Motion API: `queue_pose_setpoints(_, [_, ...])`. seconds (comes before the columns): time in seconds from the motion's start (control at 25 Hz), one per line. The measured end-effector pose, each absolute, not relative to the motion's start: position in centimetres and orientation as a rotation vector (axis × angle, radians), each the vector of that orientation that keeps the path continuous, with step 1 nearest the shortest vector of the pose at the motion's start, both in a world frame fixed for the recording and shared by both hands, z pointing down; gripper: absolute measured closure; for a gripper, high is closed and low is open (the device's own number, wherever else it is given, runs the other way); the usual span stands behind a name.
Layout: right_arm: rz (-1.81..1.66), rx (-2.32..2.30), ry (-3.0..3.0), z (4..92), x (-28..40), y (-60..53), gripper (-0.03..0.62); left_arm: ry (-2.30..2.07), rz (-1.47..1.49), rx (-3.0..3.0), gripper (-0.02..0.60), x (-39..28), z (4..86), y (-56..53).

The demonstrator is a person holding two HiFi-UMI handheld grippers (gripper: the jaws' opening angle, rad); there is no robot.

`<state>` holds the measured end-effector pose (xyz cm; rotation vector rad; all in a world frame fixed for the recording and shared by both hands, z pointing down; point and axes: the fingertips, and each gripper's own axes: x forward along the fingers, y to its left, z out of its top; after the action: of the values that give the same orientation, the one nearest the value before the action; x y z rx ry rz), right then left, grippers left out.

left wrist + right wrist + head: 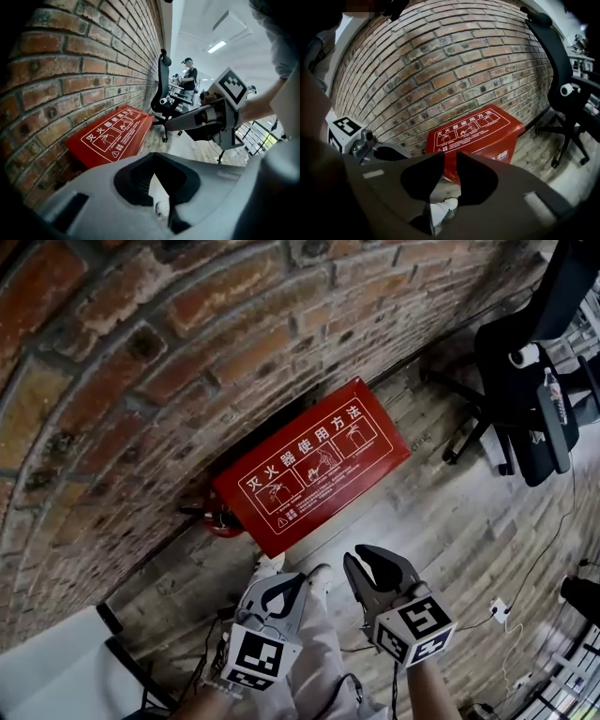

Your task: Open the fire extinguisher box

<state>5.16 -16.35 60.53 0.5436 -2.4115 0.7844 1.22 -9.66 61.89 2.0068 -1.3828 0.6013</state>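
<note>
A red fire extinguisher box stands on the wooden floor against the brick wall; its lid with white instruction pictures lies down on top. The box also shows in the left gripper view and in the right gripper view. A red rounded part peeks out at its left end. Both grippers hover short of the box without touching it. My left gripper has its tips together and holds nothing. A narrow gap parts the tips of my right gripper, with nothing in it.
A black office chair stands to the right of the box. Cables and a white plug strip lie on the floor at the right. A white panel sits at the lower left. A person stands far off by desks.
</note>
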Motion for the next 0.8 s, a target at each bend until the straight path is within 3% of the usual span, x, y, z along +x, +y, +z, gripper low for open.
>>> queue_pose_setpoints(0.44, [1.041,0.505,-2.372,65.8,3.8,-18.1,0.424,-1.466,0.627,1.883,0.581,2.3,69.2,-9.7])
queue_pose_setpoints(0.8, [1.142,0.524,-2.333,69.0,3.1,-20.2,0.395,-1.527,0.651,1.830,0.581,3.0,73.2,-12.1])
